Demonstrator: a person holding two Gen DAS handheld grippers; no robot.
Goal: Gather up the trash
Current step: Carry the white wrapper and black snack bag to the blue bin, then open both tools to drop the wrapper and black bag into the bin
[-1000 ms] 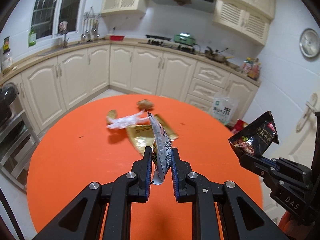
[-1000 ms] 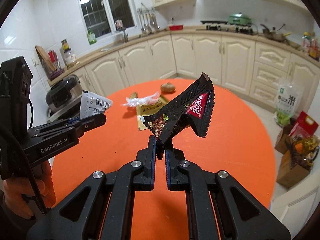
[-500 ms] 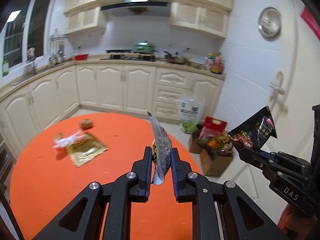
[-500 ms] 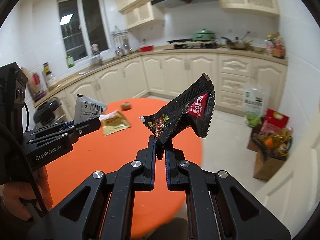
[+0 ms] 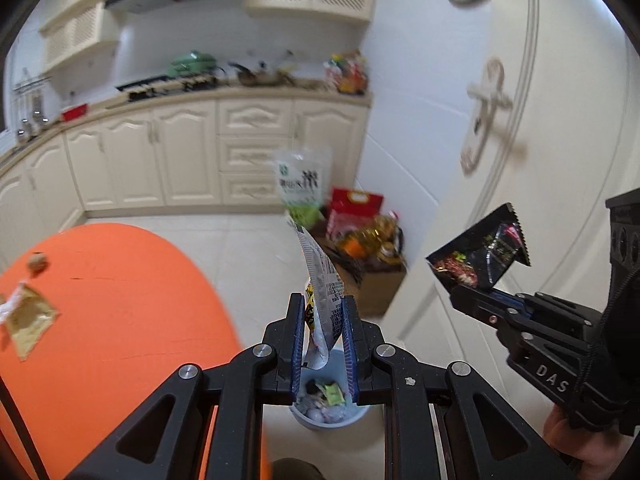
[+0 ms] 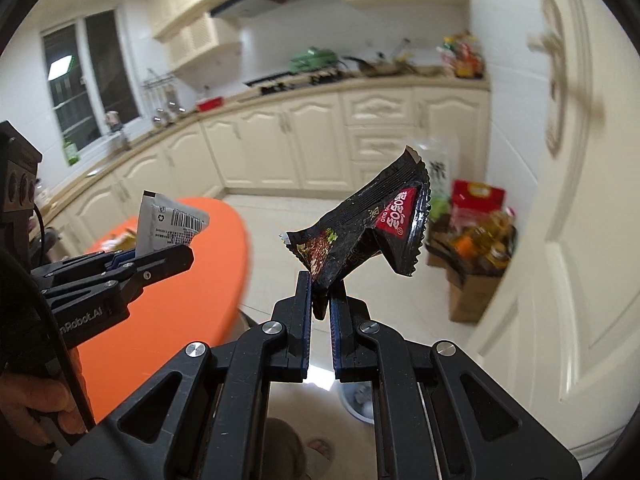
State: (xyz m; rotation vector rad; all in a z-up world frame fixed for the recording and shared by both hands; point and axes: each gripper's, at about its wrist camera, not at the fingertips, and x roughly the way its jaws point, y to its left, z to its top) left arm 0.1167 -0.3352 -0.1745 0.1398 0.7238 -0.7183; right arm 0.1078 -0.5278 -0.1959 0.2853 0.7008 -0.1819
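Silver wrapper (image 5: 322,280) pinched upright in left gripper (image 5: 322,330), directly above the blue trash bin (image 5: 330,404) on the floor. Black snack wrapper (image 6: 368,228) clamped in right gripper (image 6: 320,312), right of bin. Orange table (image 5: 120,300) left of bin, gold packet (image 5: 28,322) on it.

Cream cabinets (image 5: 192,152) line white walls above a pale tiled floor (image 5: 248,248), beside a white door (image 5: 500,140).

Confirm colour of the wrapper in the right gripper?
Black wrapper with a red label patch, serrated edge; clearest in the right wrist view, pinched in the right gripper.
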